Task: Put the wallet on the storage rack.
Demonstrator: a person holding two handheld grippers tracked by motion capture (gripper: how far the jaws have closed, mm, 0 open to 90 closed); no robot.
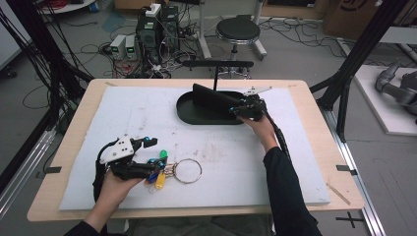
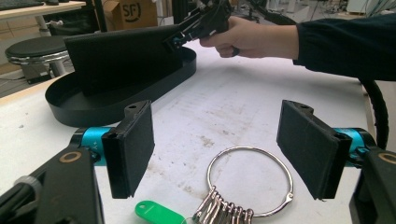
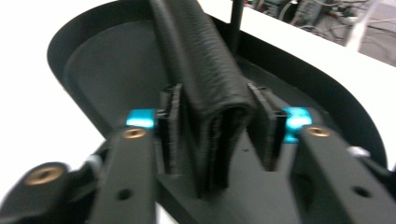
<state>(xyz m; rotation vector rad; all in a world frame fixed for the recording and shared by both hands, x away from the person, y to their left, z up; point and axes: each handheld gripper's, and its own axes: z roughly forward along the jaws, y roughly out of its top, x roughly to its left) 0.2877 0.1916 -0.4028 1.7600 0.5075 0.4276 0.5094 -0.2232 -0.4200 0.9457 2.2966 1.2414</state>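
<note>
A black leather wallet (image 1: 212,97) stands on edge in a black oval tray (image 1: 189,118) at the back middle of the white mat. My right gripper (image 1: 250,109) is shut on the wallet's near end; its pads press both sides of the folded wallet (image 3: 210,88). Near the front left, a metal key ring (image 1: 188,170) lies flat with several keys and coloured tags (image 1: 160,173). My left gripper (image 1: 152,157) is open just left of it. In the left gripper view the key ring (image 2: 252,184) lies on the mat between the spread pads (image 2: 133,144), untouched, with a green tag (image 2: 156,213) beside it.
A black T-shaped stand (image 1: 216,64) rises from the tray's back. The white foam mat (image 1: 147,108) covers most of the wooden table (image 1: 314,98). A stool (image 1: 238,30), cables and computer boxes sit on the floor beyond the far edge.
</note>
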